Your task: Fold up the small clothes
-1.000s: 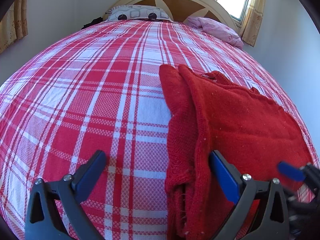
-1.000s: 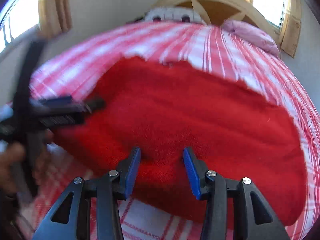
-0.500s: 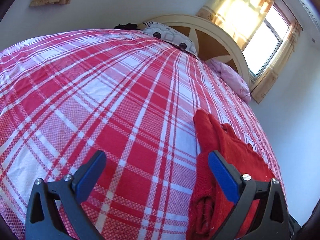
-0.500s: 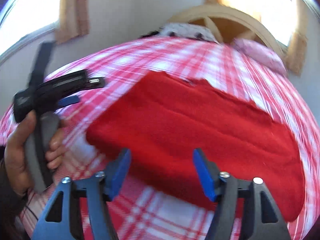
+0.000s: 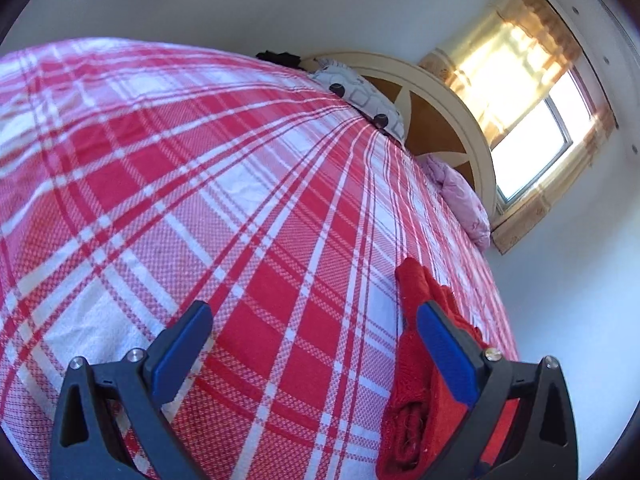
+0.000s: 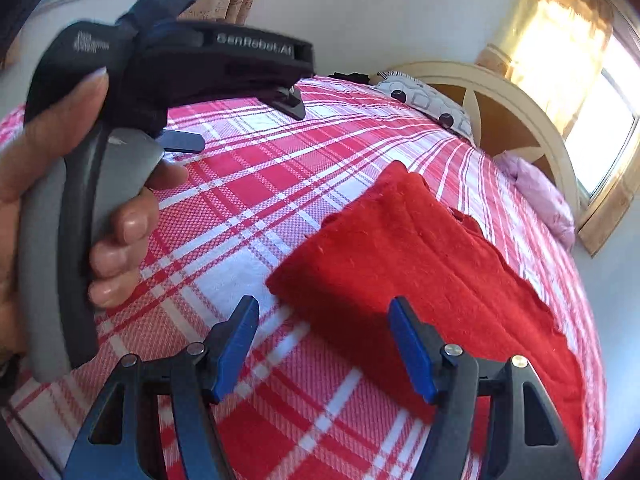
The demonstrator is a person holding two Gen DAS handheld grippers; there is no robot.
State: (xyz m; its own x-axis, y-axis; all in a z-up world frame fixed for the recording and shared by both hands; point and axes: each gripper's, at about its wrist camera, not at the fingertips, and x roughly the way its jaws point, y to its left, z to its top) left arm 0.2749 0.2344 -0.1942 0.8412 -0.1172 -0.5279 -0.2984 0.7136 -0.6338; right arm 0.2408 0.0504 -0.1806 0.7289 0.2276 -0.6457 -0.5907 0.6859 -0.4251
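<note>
A red knitted garment lies folded flat on the red and white plaid bedspread. My right gripper hovers open just short of its near left corner, with nothing between the pads. In the left wrist view the garment shows as a folded edge at the lower right, partly behind the right finger. My left gripper is wide open over bare bedspread, empty. A person's hand holds the left tool's grey handle to the left of the garment.
At the far end of the bed are a patterned pillow, a pink pillow and a cream wooden headboard. A curtained window is beyond. The bed's right edge runs close to a white wall.
The right jaws have widened and drawn back off the garment's front edge. The left gripper has pulled leftward away from the garment. Both views have rolled.
</note>
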